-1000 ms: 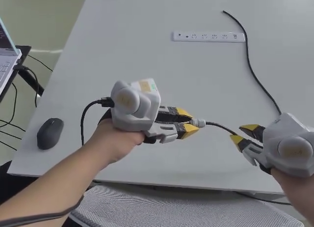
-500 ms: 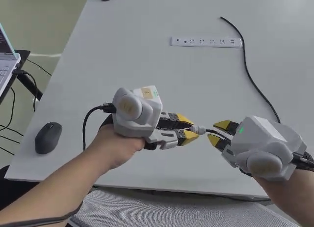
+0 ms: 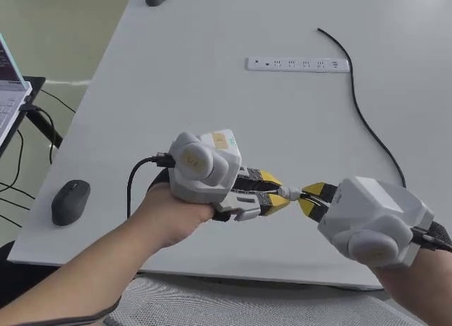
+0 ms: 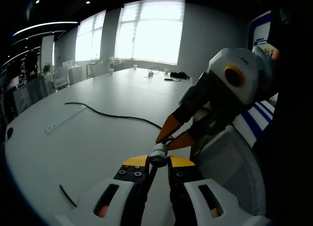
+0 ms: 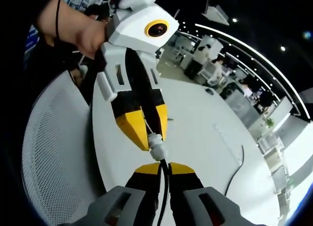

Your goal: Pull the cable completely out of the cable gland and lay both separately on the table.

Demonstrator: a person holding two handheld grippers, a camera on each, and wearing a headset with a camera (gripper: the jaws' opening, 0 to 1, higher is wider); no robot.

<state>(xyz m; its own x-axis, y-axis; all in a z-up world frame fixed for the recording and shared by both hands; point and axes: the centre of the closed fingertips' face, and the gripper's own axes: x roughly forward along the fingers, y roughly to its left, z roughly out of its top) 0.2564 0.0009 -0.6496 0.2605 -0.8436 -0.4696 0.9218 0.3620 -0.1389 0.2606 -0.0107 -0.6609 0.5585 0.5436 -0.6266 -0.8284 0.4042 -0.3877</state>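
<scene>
Plenty of bare white table [image 3: 212,107] here: it takes up most of the head view and is wide open across the middle. Its near edge runs along the bottom of the frame, just below both grippers, with a mesh chair [image 3: 233,301] under that. The left gripper [image 3: 277,193] is lower centre and the right gripper [image 3: 311,198] lower right, nose to nose with the tips nearly touching. A black line [image 3: 367,121] snakes from the upper right down behind the right gripper; can't tell if it's the same lead. The power strip [image 3: 298,63] lies upper centre, well apart from the action. One mouse [image 3: 70,201] sits by the table's left edge, near the front corner. The left gripper view has its jaws clamped on the little white cable gland [image 4: 158,155], with big bright windows at the far end of the room. The right gripper view has its jaws pinched on the black cable [image 5: 165,179] just beside the gland, and the cable is still in the gland. The sticker on top of the left gripper is too small to read.
</scene>
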